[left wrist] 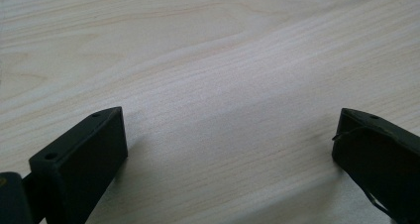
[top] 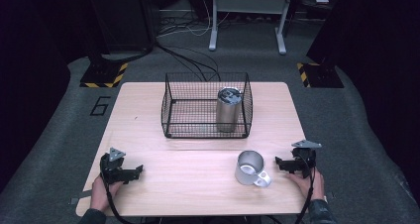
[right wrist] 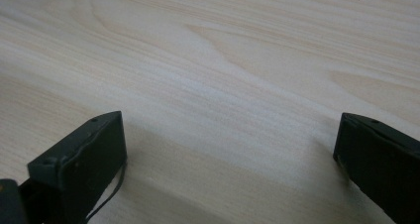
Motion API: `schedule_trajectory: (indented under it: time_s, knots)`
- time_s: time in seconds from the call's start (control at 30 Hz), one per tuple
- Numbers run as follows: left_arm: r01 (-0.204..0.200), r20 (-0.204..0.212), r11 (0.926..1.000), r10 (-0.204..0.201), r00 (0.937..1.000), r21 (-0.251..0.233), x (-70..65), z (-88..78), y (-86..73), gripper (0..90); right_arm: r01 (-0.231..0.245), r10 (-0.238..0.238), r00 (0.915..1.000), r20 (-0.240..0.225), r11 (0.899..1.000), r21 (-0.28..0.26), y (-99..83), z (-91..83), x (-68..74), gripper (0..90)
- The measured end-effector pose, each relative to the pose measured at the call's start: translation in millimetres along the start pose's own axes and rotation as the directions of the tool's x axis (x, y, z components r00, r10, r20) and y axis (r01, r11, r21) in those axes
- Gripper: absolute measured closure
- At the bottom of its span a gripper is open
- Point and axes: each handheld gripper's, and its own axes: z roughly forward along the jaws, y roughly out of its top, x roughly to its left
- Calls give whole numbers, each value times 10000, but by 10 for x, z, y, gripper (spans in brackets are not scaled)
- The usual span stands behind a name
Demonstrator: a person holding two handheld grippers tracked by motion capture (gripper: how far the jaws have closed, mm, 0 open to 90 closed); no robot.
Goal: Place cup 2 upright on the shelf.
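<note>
Just left of right tongs [top: 278,163], metal mug [top: 250,167], apart.

Left gripper [top: 138,170], right gripper [top: 277,161]: jaws wide apart, low.

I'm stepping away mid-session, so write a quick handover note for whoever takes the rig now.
Left hand-held gripper: open, empty, resting low at the near left of the wooden table.
Right hand-held gripper: open, empty, just right of the metal mug.
Done: steel tumbler stands upright inside the wire basket.
Left: the mug, upright on the table in front of the basket, probably goes in next.
</note>
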Motion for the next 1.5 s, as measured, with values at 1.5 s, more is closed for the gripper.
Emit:
schedule_trajectory:
  time_s: [1.5]
  knots:
    - [-1933, 3134, 9649, 2417, 9183, -1779, -1386, -224, 932, 0, 990, -990, 9896, -1039, 9951, -52, 24, 27, 45, 0]
